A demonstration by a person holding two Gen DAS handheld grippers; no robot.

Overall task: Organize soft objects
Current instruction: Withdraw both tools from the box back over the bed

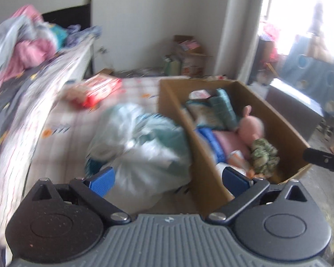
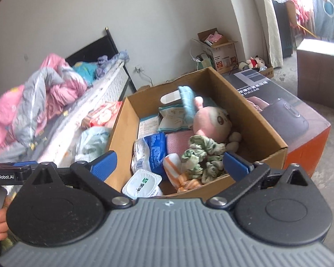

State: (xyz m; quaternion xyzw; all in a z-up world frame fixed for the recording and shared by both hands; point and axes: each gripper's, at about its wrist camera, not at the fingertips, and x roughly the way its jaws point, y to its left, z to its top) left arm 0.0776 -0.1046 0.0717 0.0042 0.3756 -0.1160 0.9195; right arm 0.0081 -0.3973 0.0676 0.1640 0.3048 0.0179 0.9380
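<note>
- Presently both the left gripper and right gripper hover with jaws spread, nothing between them.
- Soft things (pink plush doll, camouflage cloth) lie in the cardboard box.
- Risk, I judge: the translucent bag of fabric, just beside the box's wall on the mattress, could slip from a shallow pinch.
- Box wall blocks a straight sweep.

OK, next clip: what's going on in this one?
A person is sorting soft things into a cardboard box beside a bed. Both hand-held grippers, left and right, are open and empty. The box already holds a pink plush doll, a green patterned cloth and several packets. A filled plastic bag still lies outside, beside the box.
</note>
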